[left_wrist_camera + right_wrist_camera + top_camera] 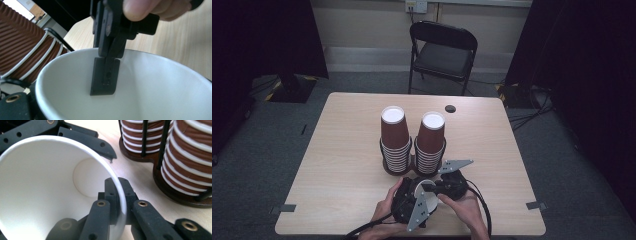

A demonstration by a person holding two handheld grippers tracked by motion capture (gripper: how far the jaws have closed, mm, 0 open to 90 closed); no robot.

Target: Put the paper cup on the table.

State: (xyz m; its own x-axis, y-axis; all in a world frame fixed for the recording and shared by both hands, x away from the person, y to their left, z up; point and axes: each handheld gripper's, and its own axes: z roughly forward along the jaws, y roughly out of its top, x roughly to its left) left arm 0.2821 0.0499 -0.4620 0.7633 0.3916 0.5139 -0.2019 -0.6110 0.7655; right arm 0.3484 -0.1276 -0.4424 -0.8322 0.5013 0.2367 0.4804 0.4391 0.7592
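Cup [37,182] lies tilted, mouth toward the person; right hand-held gripper [119,202] pinches its rim, left gripper's [404,202] grip unclear.

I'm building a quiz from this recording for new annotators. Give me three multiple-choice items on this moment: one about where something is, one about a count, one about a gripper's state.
1. Where do the cup stacks stand?
A. on the chair
B. near the table's middle, in a dark holder
C. on the floor

2. How many stacks of brown cups are there?
A. one
B. two
C. four

3. What is the right gripper doing?
A. hanging open over the bare table
B. shut on nothing
C. shut on the white cup's rim

Answers:
1 B: the high view shows them in the holder on the table.
2 B: two stacks rise side by side.
3 C: in the right gripper view its jaws pinch the wall of the cup, one inside, one outside.
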